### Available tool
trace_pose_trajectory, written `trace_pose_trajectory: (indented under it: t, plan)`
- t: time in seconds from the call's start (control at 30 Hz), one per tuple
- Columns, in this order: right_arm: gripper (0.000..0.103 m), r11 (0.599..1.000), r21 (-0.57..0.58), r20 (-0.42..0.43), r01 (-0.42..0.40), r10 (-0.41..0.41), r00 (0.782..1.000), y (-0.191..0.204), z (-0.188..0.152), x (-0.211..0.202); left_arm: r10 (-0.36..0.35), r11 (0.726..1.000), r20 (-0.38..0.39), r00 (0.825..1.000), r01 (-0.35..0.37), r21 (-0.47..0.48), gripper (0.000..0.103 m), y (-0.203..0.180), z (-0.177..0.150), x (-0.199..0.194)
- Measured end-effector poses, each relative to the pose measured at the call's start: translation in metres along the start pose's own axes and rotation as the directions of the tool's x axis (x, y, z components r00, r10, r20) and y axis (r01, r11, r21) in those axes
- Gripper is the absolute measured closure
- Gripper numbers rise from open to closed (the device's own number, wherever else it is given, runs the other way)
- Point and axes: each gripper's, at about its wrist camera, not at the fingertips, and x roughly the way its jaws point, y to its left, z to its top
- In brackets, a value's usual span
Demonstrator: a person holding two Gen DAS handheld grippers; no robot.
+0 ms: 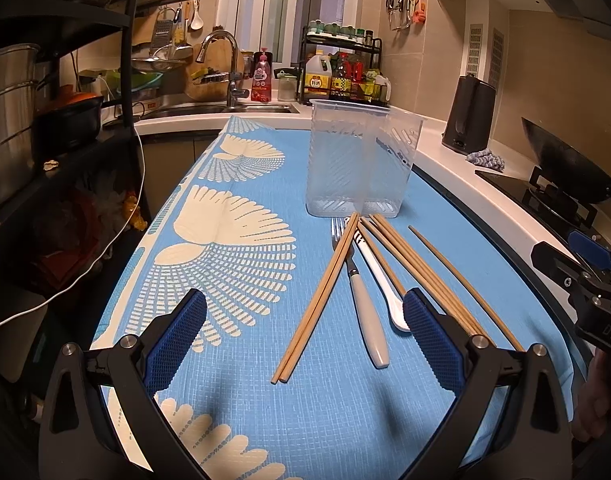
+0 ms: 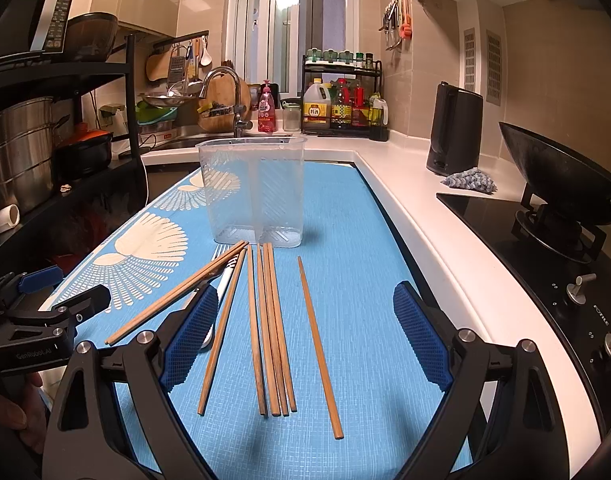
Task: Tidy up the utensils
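Note:
A clear plastic utensil holder [image 1: 359,160] [image 2: 255,194] with two compartments stands upright and empty on the blue patterned mat [image 1: 241,360] [image 2: 357,280]. In front of it lie several wooden chopsticks [image 1: 317,300] [image 2: 271,332], a fork with a white handle [image 1: 363,300] and a white spoon [image 1: 385,280], partly hidden in the right wrist view [image 2: 224,282]. My left gripper [image 1: 305,340] is open and empty, just above the mat around the fork and a chopstick pair. My right gripper [image 2: 305,344] is open and empty, over the chopstick bundle.
A white counter [image 2: 409,200] runs along the mat's right side with a black kettle [image 2: 455,128], a grey cloth [image 2: 469,180] and a wok [image 2: 561,176] on a black hob. A sink and faucet [image 1: 225,64] and a bottle rack [image 1: 345,76] are behind. Black shelving [image 1: 57,120] stands left.

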Motion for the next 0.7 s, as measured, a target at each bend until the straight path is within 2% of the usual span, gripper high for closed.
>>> trace_pose_trajectory:
  t: [0.7]
  plan:
    - [0.015,1.0,0.002,-0.002,0.0,0.0,1.0,-0.0005,-0.0002,0.0003,0.0,1.0,-0.002,1.0,0.0,-0.001,0.007,-0.001,-0.0004,0.0003]
